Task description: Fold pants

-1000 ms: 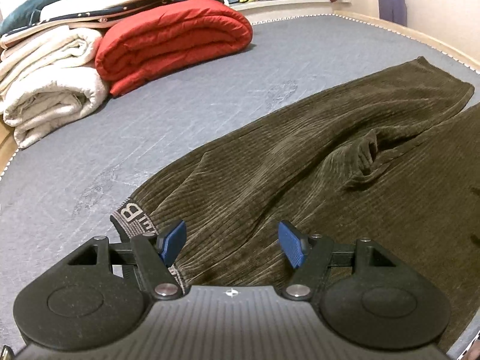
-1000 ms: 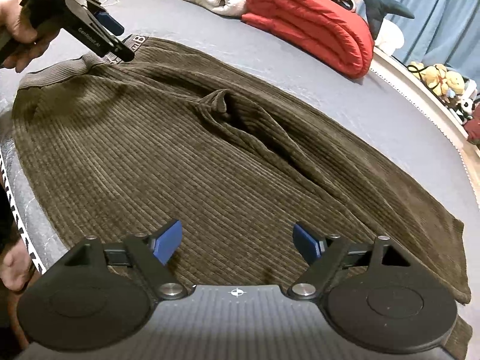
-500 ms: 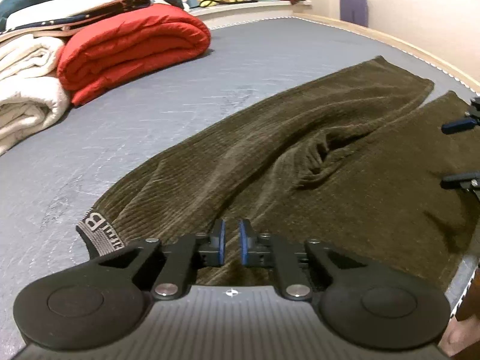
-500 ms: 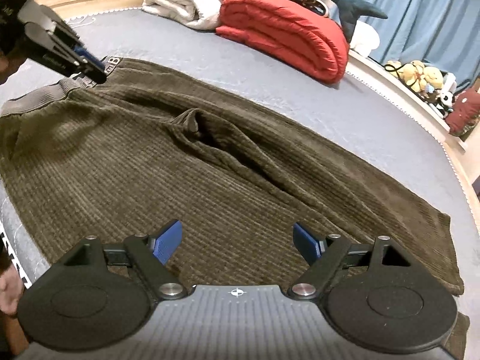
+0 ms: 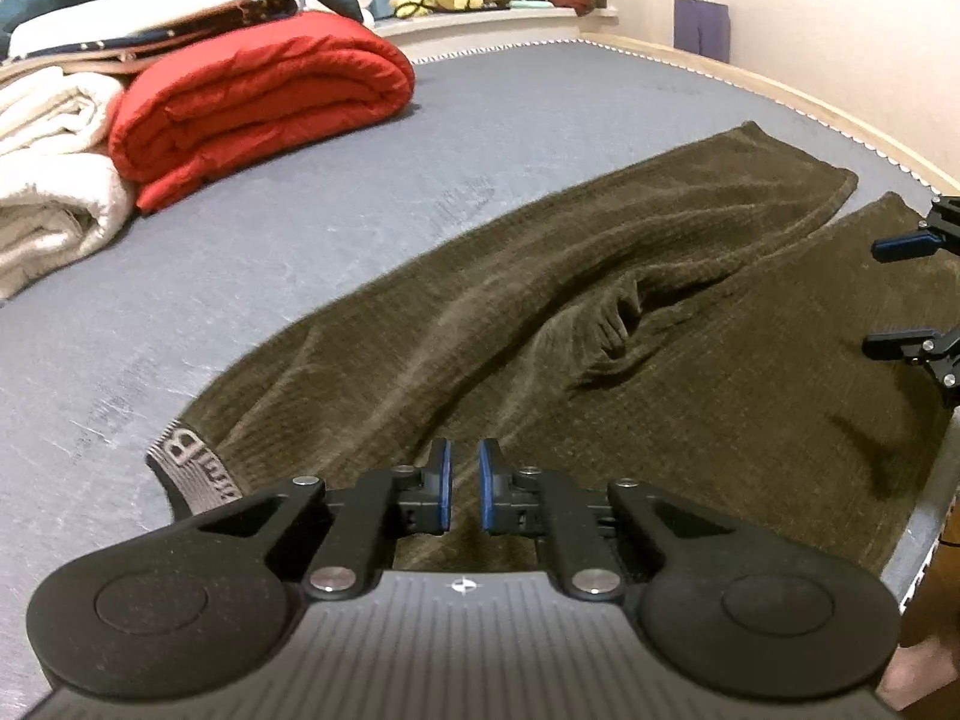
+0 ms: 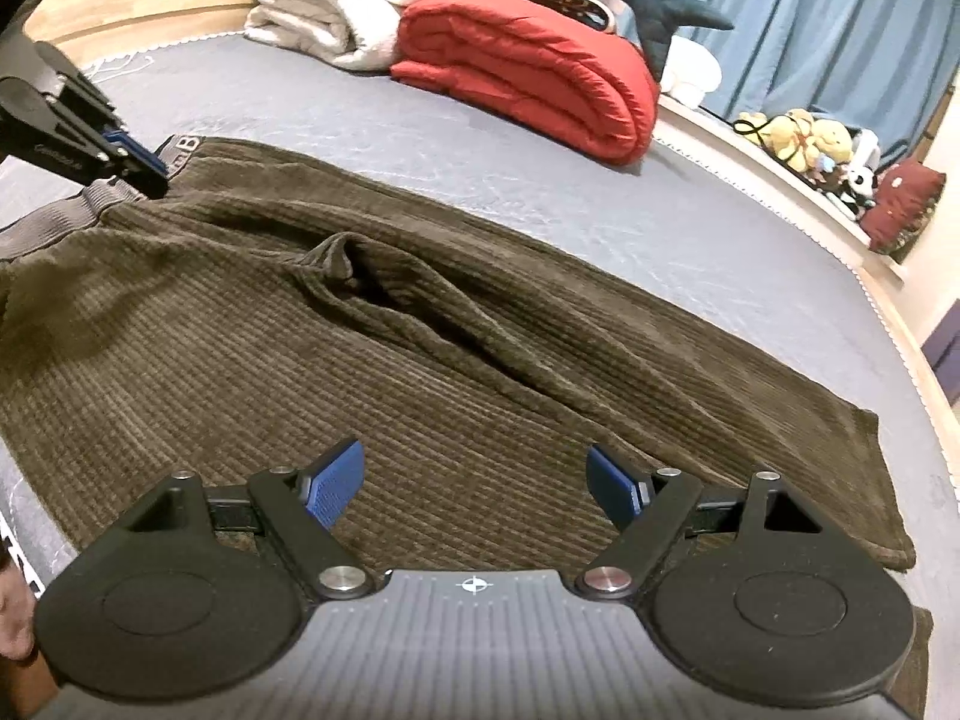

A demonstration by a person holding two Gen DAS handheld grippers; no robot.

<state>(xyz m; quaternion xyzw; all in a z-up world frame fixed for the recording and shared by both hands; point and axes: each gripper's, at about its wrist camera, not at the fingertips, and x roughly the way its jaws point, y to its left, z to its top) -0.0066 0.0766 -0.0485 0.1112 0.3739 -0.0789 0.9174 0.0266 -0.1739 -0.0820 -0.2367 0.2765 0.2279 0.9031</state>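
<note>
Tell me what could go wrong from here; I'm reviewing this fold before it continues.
1. The left tool has its pads nearly shut at the waistband; it may hold only a thin pinch and slip.
2. The right tool is open over the pants, so lifting now would drag one side.
3. The crotch bunch could get folded in.

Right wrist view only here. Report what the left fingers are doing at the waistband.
Observer: In the left wrist view, the left gripper has its fingers almost together with a narrow gap, over the pants just past the waistband.
Operator: Confirm the grip.
Observer: Cloth shows through that gap. I cannot tell whether it is pinched.
Operator: Describe my gripper from there.
Observer: The right gripper is open and hangs over the near leg, apparently clear of it.
</note>
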